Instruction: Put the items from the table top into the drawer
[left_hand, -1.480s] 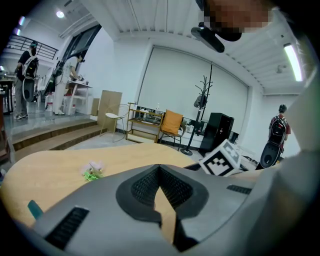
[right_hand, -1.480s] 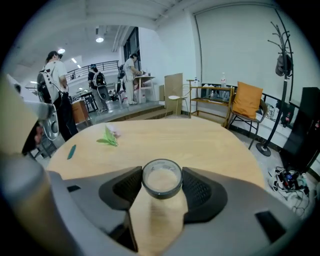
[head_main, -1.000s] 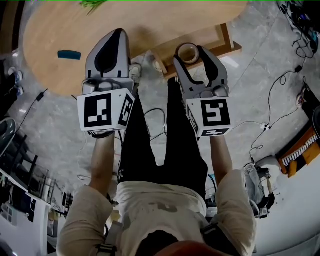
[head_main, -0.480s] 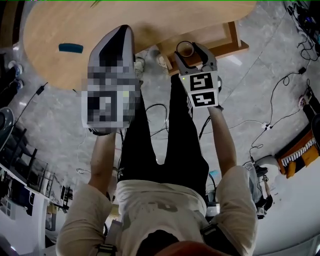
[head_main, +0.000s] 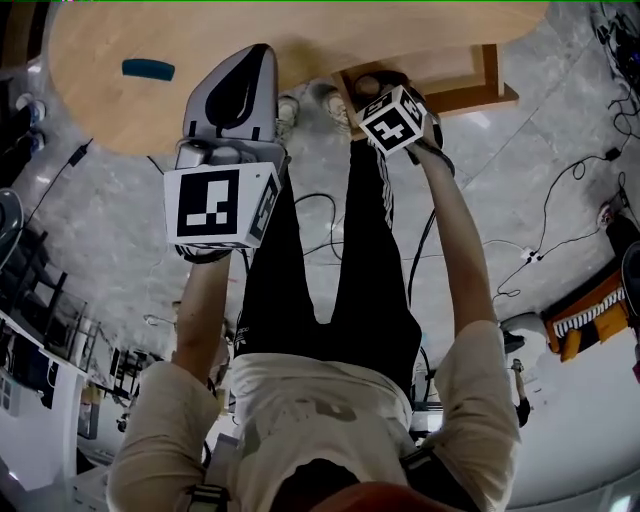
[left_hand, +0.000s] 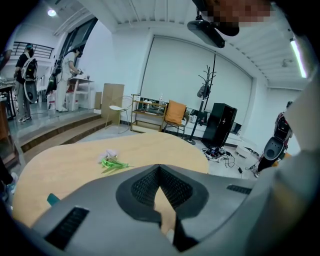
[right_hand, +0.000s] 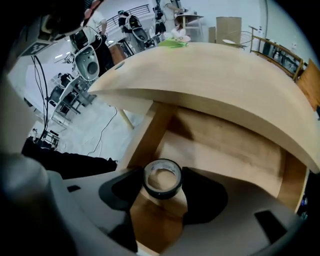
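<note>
A black roll of tape sits between the jaws of my right gripper, which is shut on it. That gripper points steeply down into the open wooden drawer below the table's edge, and the roll hangs just above the drawer's floor. My left gripper is held over the near edge of the oval wooden table, shut and empty, its pads meeting. A small teal item and a green sprig lie on the table top.
The person's legs and shoes stand right under the table edge beside the drawer. Cables trail over the grey floor to the right. Across the room stand a coat rack, chairs and other people.
My right gripper has dropped with the tape roll from above the table edge down into the drawer, turning to point steeply down. The left gripper has sunk slightly.
</note>
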